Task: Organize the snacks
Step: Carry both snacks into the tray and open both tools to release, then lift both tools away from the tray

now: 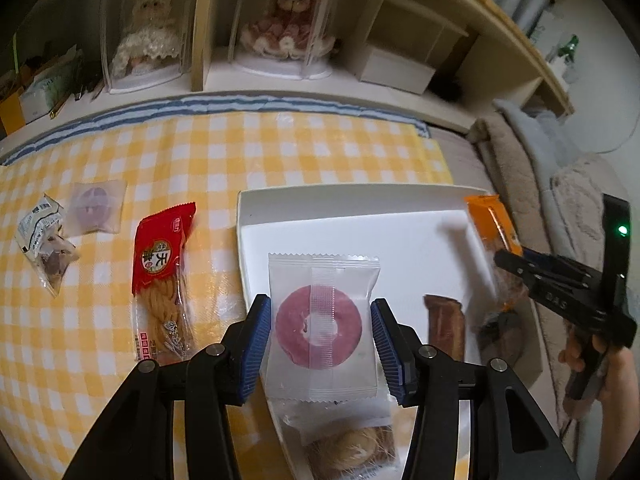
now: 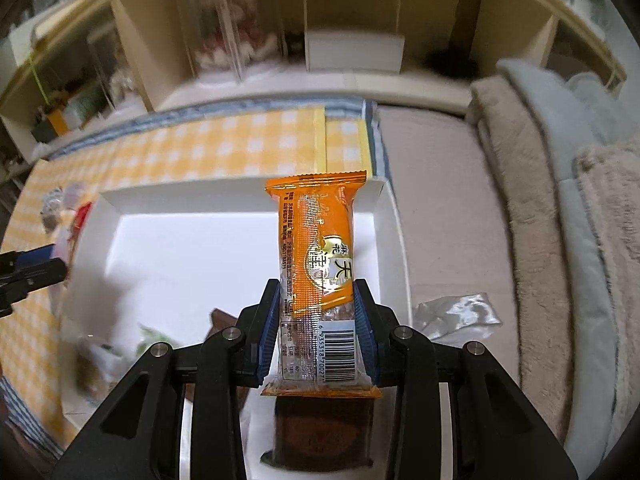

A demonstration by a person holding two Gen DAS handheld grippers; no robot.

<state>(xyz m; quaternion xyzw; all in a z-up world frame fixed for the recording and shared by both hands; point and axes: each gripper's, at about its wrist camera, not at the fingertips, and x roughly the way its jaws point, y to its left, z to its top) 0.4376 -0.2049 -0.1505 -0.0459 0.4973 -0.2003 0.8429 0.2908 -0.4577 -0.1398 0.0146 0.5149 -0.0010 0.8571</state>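
Over the white tray (image 1: 256,216), both grippers carry snacks. Left gripper (image 1: 320,344) has its fingers pinching a clear packet w/ a pink ring cookie (image 1: 320,326); right gripper (image 2: 316,332) has fingers clamped on an orange twist pack (image 2: 316,248). Risk imo: slick wrappers could slip out, or the two grippers bump since they're near each other. Tray already holds a brown bar (image 1: 445,326) and a pale pastry packet (image 1: 352,452). Red twist pack (image 1: 164,280) + two small packets sit outside on the checked cloth (image 1: 280,152).
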